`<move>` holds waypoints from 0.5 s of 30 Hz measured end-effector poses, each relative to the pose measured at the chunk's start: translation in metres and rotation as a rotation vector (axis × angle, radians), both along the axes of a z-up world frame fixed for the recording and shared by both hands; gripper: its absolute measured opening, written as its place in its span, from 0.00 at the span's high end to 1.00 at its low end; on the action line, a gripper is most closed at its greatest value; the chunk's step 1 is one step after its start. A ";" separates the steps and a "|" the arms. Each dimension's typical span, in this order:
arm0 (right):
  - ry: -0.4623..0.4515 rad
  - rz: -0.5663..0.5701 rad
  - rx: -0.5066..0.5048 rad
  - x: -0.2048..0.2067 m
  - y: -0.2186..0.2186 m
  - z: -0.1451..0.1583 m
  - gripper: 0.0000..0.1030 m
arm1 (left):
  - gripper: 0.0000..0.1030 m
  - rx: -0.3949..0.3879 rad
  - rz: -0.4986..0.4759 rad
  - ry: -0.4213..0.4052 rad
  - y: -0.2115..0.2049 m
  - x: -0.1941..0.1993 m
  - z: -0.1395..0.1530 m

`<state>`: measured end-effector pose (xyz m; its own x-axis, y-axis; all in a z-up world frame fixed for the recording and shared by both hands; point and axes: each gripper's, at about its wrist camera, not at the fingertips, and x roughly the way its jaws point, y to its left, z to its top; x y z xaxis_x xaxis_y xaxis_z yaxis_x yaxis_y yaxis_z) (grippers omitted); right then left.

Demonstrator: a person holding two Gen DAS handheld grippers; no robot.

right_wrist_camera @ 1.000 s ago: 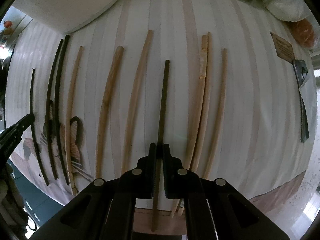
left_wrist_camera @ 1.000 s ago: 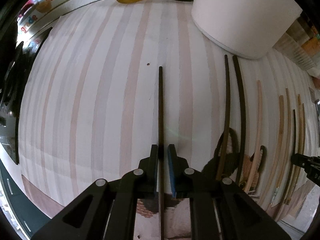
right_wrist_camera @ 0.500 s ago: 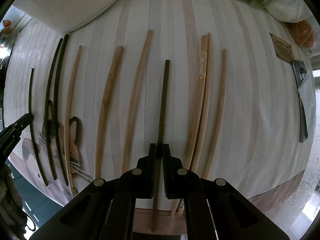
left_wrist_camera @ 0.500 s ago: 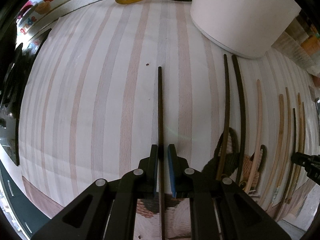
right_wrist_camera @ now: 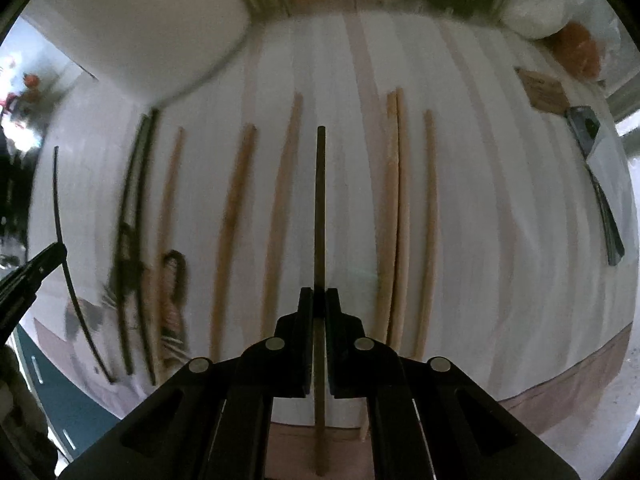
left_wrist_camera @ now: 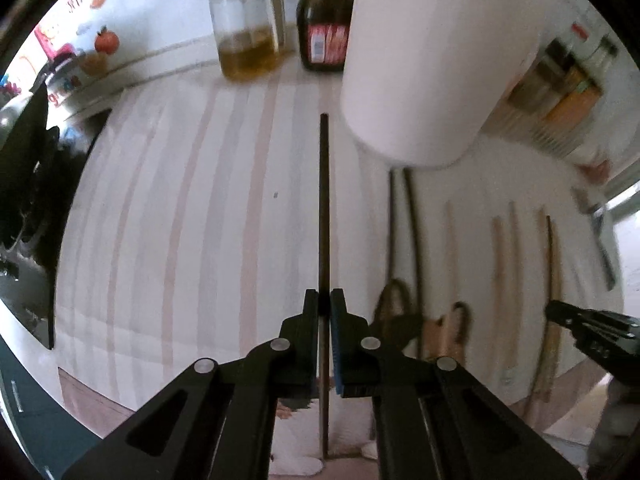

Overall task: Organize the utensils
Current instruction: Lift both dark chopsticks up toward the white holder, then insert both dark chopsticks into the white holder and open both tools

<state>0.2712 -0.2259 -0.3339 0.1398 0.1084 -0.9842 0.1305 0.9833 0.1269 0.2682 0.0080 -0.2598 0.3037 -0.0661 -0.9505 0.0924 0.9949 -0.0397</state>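
The left gripper point(left_wrist_camera: 324, 304) has its jaws clamped on a dark chopstick point(left_wrist_camera: 324, 208), having just closed tighter, the stick pointing far across the striped worktop point(left_wrist_camera: 168, 216). The right gripper point(right_wrist_camera: 319, 300) has its jaws clamped on another dark chopstick point(right_wrist_camera: 319, 204). Pale wooden chopsticks point(right_wrist_camera: 234, 220) lie in a row on both sides of it. A white container point(left_wrist_camera: 432, 72) stands far right of the left stick.

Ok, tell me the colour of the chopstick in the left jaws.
Dark brown chopstick, clearest in the left wrist view.

An oil jar point(left_wrist_camera: 250, 46) and a dark bottle point(left_wrist_camera: 325, 28) stand beside a white tub point(left_wrist_camera: 436, 60) — all at the striped cloth's point(left_wrist_camera: 160, 220) far edge. A knife point(right_wrist_camera: 598, 184) lies apart, right.
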 end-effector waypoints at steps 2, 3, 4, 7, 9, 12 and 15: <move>-0.050 -0.001 0.007 0.000 0.003 0.014 0.95 | 0.97 -0.011 -0.004 -0.026 -0.002 -0.002 0.015; -0.075 0.004 0.003 0.000 0.005 0.021 0.95 | 0.97 -0.023 -0.006 -0.044 -0.003 -0.003 0.026; -0.114 0.006 -0.001 0.000 0.007 0.031 0.95 | 0.97 -0.029 -0.007 -0.056 -0.001 -0.003 0.034; -0.207 0.005 0.010 0.003 0.009 0.060 0.95 | 0.97 -0.052 -0.002 -0.122 -0.001 -0.003 0.064; -0.280 0.010 0.009 0.009 0.009 0.082 0.95 | 0.97 -0.070 0.004 -0.193 -0.003 -0.001 0.092; -0.399 0.010 0.010 0.014 0.012 0.121 0.95 | 0.97 -0.093 0.000 -0.286 -0.005 0.005 0.129; -0.502 0.018 0.019 0.024 0.016 0.158 0.95 | 0.97 -0.108 -0.009 -0.375 -0.006 0.013 0.163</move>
<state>0.2948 -0.2103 -0.1754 0.5934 0.1324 -0.7940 0.0320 0.9817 0.1877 0.2811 0.0023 -0.0967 0.6279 -0.1634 -0.7609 0.1286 0.9860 -0.1056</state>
